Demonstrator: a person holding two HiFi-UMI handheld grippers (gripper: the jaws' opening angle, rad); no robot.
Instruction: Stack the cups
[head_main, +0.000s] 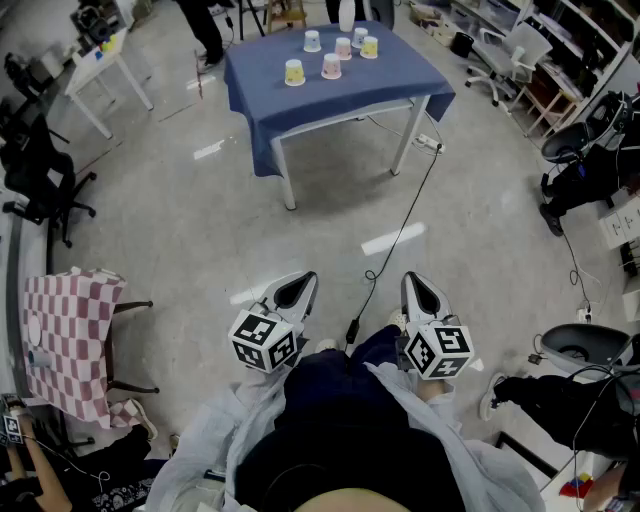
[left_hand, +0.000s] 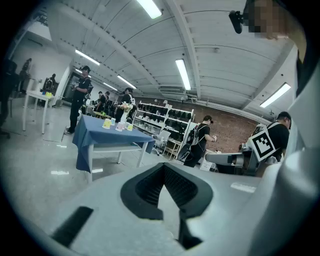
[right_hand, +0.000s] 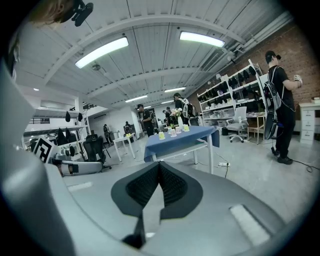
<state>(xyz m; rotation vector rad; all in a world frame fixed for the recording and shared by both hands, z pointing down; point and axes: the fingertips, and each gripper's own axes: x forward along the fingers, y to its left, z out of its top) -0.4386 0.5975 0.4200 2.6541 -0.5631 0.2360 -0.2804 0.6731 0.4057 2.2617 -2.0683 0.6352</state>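
Though contents unclear, cups (head_main: 331, 66) separate on blue table (head_main: 300, 105).

head view looks steeply down, gripper views forward; all share far table (head_main: 350, 100) and cups (head_main: 331, 66)

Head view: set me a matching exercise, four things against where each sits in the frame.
Things:
1. blue-clothed table
2. red-and-white checked cloth
3. black office chair
4. black floor cable

Places:
A. lower left edge
B. centre, running across the floor
C. top centre
D. upper left edge

Pairs: 1-C, 2-A, 3-D, 4-B
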